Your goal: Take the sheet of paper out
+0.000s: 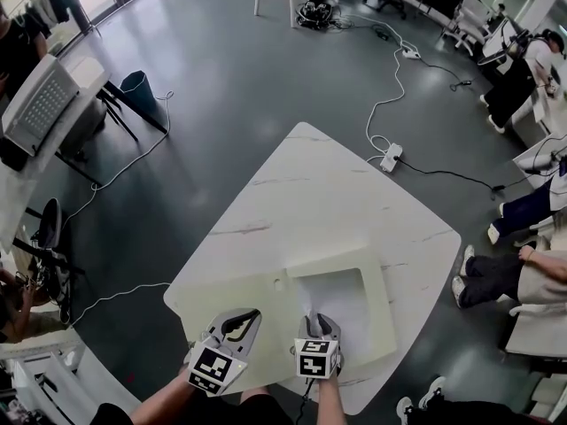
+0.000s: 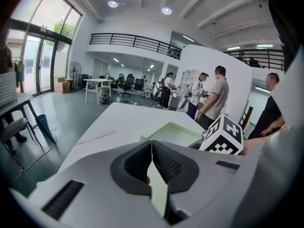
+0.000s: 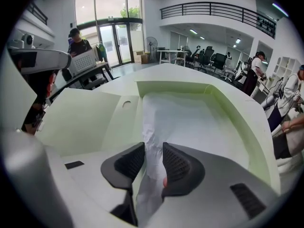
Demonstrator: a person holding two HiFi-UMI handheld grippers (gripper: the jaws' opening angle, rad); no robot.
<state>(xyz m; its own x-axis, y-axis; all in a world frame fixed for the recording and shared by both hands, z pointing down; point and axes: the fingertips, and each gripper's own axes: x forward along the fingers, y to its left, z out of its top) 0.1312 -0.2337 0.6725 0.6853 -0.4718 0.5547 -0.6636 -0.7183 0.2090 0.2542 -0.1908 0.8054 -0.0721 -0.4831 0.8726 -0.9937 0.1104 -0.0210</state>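
Observation:
A pale green folder (image 1: 257, 295) lies open on the white marble table (image 1: 328, 193), near its front edge. A white sheet of paper (image 3: 190, 122) rests in the folder's pocket (image 3: 247, 122). My right gripper (image 3: 153, 156) points steeply down, and a buckled ridge of the white sheet stands pinched between its pads. My left gripper (image 2: 151, 148) is shut on a thin pale green flap (image 2: 159, 194) of the folder at its left front. In the head view the left gripper (image 1: 241, 319) and the right gripper (image 1: 323, 321) sit side by side over the folder.
A power strip (image 1: 391, 156) and cables lie on the grey floor beyond the table. People sit at the right (image 1: 532, 273) and stand further off (image 2: 216, 96). A desk with a basket (image 1: 40, 104) is at the left. The table's front edge is just below my hands.

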